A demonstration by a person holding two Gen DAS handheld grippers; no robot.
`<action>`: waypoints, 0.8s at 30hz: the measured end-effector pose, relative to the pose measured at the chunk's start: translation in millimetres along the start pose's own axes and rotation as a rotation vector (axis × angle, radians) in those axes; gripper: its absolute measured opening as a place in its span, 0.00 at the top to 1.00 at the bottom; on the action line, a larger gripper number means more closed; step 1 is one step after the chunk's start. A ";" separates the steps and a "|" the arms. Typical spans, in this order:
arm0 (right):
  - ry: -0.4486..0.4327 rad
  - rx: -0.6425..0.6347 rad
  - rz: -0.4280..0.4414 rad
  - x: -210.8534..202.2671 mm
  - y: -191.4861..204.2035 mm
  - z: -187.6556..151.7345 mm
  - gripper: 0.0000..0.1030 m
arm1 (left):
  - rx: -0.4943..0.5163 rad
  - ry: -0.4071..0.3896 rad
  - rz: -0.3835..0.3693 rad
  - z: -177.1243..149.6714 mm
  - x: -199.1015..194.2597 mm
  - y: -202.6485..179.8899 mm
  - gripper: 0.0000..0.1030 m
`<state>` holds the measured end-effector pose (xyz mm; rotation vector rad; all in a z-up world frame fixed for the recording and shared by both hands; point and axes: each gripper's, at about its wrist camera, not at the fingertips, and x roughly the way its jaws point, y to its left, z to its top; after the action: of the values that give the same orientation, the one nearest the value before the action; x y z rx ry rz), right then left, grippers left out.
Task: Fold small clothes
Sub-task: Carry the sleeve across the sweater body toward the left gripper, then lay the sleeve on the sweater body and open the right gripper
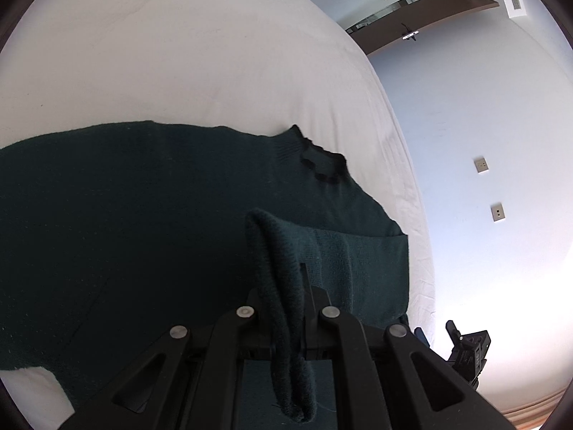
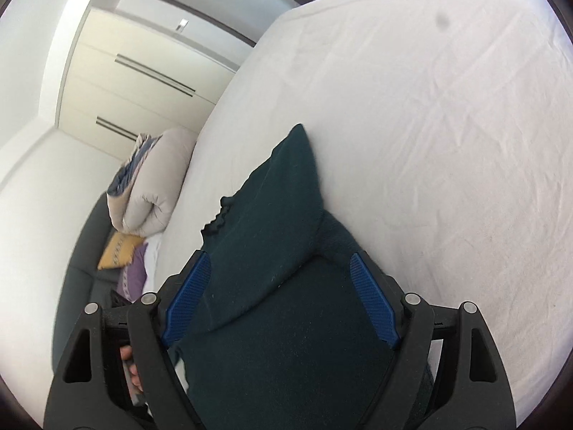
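A dark green knit sweater (image 1: 143,215) lies spread on the white bed sheet (image 1: 179,53), its ruffled collar (image 1: 322,168) toward the bed's edge. My left gripper (image 1: 286,286) is shut on a fold of the sweater, which hangs down between the jaws. In the right wrist view the same sweater (image 2: 279,222) lies on the white sheet (image 2: 447,125). My right gripper (image 2: 279,279) is open, its blue pads (image 2: 372,297) on either side of the cloth, which lies between them. Part of the right gripper shows in the left wrist view (image 1: 469,351).
The bed's edge runs beside a white wall with two sockets (image 1: 497,212). A folded duvet (image 2: 154,186) and a yellow cushion (image 2: 118,251) sit on a dark sofa beside the bed. White wardrobe doors (image 2: 143,71) stand behind.
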<state>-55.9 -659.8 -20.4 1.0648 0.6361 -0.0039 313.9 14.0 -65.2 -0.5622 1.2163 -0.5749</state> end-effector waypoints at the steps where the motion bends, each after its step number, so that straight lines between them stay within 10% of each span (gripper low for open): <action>1: 0.002 0.025 0.012 0.8 -6.2 5.5 0.22 | 0.000 0.000 0.013 1.8 1.6 4.3 0.93; 12: 0.091 -0.058 0.089 27.8 42.5 51.7 0.22 | 0.015 0.012 0.041 -5.3 30.7 13.9 0.89; 24: 0.321 -0.024 0.062 69.6 64.4 -3.9 0.22 | 0.047 -0.011 0.026 -10.5 37.6 -1.8 0.88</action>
<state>18.8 -603.8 -3.3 1.0707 0.8889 0.2322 312.8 -13.8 -92.7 -0.5083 1.1948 -0.5764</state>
